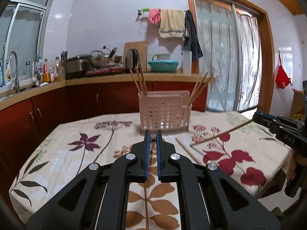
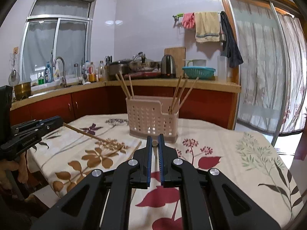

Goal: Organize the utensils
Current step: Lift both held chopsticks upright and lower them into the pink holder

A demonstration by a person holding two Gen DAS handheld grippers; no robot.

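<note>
Chopsticks: one clamped in each gripper. Left gripper (image 1: 153, 134) pinched narrow on a chopstick (image 2: 92, 135) that slants down from its tips toward the floral tablecloth (image 1: 63, 159). Right gripper (image 2: 155, 138) likewise squeezed tight on another chopstick (image 1: 220, 133), slanting down over the cloth. One more chopstick (image 1: 189, 151) lying flat just right of centre. Pink perforated utensil holder (image 1: 163, 113) upright at the far middle of the table, three chopsticks (image 1: 141, 80) in its left compartment, several (image 1: 199, 88) leaning in its right.
</note>
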